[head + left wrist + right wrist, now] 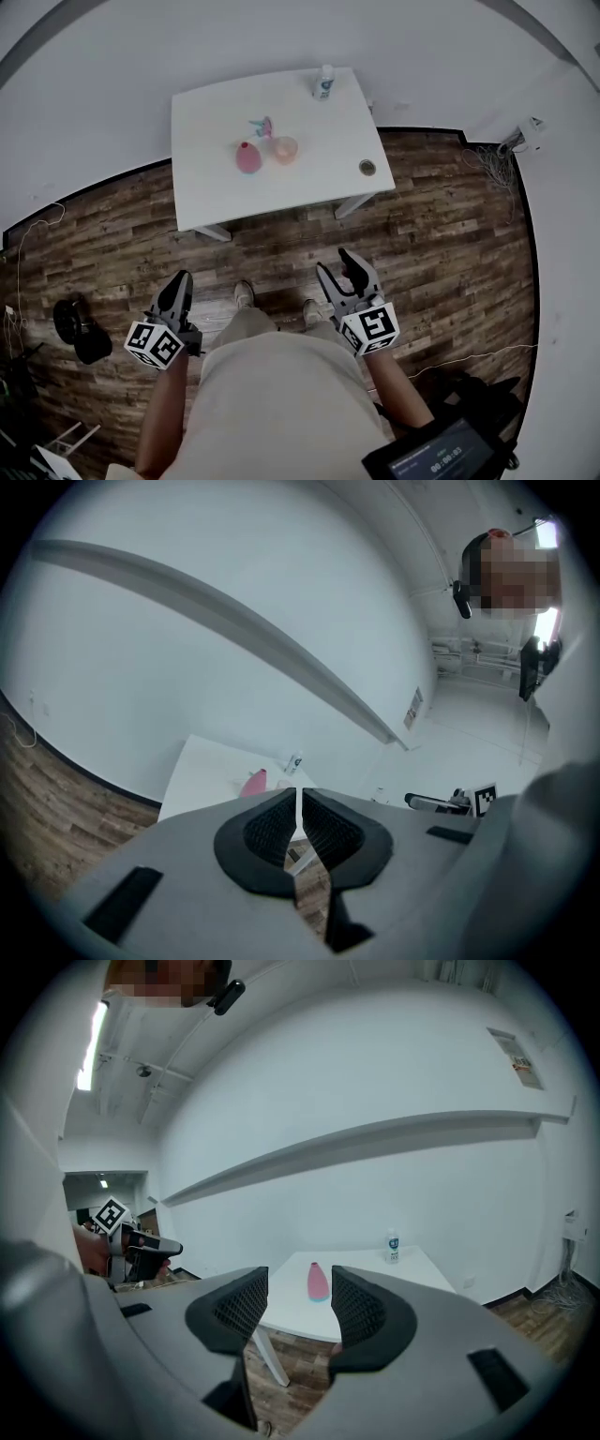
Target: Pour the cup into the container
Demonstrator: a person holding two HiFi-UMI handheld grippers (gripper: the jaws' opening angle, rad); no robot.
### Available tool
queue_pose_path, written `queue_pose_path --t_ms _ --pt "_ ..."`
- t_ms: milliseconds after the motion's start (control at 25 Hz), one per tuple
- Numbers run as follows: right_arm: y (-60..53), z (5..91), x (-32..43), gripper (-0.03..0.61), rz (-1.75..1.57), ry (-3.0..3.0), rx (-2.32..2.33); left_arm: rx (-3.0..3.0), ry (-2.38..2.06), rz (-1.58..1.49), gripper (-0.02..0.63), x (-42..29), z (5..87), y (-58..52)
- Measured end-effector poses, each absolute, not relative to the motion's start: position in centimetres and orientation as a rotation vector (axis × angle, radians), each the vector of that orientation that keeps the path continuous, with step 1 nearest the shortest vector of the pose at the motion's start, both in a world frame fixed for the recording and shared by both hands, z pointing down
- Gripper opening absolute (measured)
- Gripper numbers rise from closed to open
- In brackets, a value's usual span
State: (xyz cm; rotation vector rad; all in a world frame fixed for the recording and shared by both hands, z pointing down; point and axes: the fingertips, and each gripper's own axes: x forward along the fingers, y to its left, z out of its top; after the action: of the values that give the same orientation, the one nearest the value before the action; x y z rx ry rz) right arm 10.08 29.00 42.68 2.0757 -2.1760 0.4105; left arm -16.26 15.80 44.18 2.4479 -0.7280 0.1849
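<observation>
On the white table (211, 178) stand a pink bottle-shaped container (247, 157) and, just right of it, a translucent peach cup (284, 149). Both grippers hang well short of the table, over the wooden floor on either side of the person's legs. My left gripper (178, 284) has its jaws pressed almost together with nothing in them (298, 822). My right gripper (339, 272) shows a clear gap between its pads and holds nothing (298, 1312). The right gripper view frames the pink container (319, 1282) between the jaws, far off. The cup is not visible in that view.
A small white bottle (324, 82) stands at the table's far edge, a small pink and teal item (262, 127) behind the cup, and a small round object (367, 168) near the right front corner. Dark gear (80, 328) lies on the floor at left; cables (492, 164) at right.
</observation>
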Motion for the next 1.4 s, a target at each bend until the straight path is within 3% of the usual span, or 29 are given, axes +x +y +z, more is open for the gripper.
queue_pose_path --t_ms 600,1400 --pt "25.6 44.6 5.1 0.196 0.441 -1.881 2.383 2.570 -0.441 0.265 0.012 -20.1 45.4 8.8" --pt "25.3 43.1 2.2 0.195 0.389 -1.846 2.354 2.568 -0.377 0.214 0.014 -21.4 46.5 8.1"
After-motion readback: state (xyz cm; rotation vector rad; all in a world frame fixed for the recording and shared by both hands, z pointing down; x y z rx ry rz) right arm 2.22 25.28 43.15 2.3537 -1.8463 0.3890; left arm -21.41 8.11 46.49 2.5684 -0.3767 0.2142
